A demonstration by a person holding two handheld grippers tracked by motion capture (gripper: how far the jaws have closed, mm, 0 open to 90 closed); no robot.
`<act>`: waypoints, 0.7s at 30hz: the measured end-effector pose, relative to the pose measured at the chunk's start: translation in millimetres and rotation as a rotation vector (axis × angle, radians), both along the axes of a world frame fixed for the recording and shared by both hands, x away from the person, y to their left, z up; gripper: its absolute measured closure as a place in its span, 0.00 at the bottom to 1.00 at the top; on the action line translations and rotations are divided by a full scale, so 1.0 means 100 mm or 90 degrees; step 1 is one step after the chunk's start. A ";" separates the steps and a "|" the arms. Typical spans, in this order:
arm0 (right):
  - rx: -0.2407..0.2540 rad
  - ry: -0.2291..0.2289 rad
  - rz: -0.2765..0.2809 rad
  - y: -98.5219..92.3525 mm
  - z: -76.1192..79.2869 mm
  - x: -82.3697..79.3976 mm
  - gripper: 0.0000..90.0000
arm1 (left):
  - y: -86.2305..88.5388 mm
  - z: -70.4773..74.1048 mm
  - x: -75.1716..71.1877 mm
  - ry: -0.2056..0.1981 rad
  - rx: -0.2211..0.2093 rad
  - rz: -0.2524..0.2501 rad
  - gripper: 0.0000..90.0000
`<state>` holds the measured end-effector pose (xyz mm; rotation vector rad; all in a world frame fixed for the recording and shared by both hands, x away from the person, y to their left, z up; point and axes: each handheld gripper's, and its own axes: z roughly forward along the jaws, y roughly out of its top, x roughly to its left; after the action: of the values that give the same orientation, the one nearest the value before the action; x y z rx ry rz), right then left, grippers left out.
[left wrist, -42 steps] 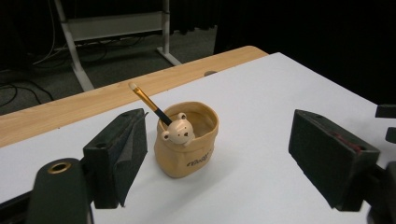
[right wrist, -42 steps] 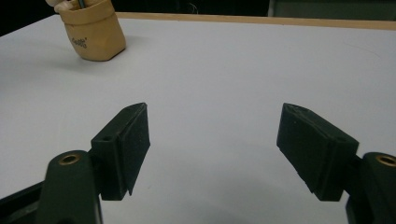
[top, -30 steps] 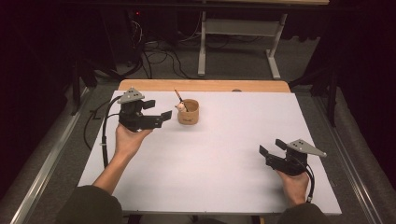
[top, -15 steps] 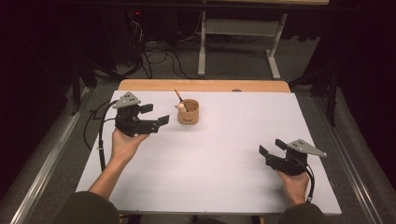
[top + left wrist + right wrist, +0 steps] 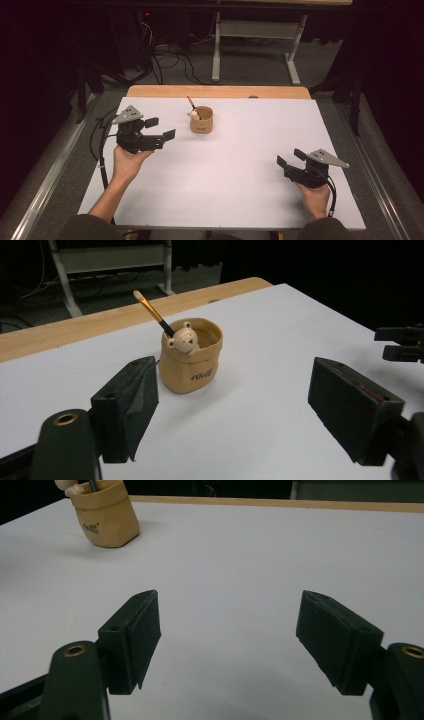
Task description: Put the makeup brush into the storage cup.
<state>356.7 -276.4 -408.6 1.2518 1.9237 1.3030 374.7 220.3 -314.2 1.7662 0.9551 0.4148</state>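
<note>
High view: the white table top [image 5: 235, 190] lies bare between the two grippers, with a strip of pale wood [image 5: 220, 91] along its far edge. Beyond that edge a grey metal table frame [image 5: 252, 45] stands on the dark floor beside a tangle of black cables [image 5: 165, 60].

The tan pot [image 5: 201, 120] stands upright near the far edge, left of centre. It looks like soft, slightly wrinkled material shaped as a squat round sack with a rolled rim and small dark lettering on its side. A little bear head [image 5: 182, 341] peeks over the rim, and a brush [image 5: 152, 312] with a dark handle, gold ferrule and pale tip leans out of the pot.

The left gripper [image 5: 159, 129] is held above the table just left of the pot, apart from it, its jaws spread wide and pinching nothing. In the left gripper view the pot sits between and beyond the two blocky black pads, with nothing between them and it.

The right gripper [image 5: 290, 157] is held near the right front of the table, well apart from the pot, jaws likewise spread and holding nothing. Its pads [image 5: 135, 635] are matte and finely grained, wedge-shaped blocks on arms with brass-ringed holes.
</note>
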 end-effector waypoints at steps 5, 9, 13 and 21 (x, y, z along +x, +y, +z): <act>0.001 0.000 0.001 0.00 0.00 0.00 0.31 | 0.02 -0.02 -0.03 0.002 -0.002 0.001 0.23; 0.002 0.001 0.000 0.00 0.00 0.00 0.31 | 0.03 -0.04 -0.06 0.003 -0.002 0.001 0.23; 0.003 0.001 0.001 0.00 0.00 0.00 0.31 | 0.04 -0.06 -0.10 0.000 0.002 0.003 0.23; 0.002 0.000 0.003 0.01 0.00 0.00 0.31 | 0.06 -0.13 -0.16 0.003 0.003 0.006 0.24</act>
<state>356.9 -275.7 -408.7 1.2494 1.9269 1.3084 358.7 225.9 -327.0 1.7687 0.9658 0.4201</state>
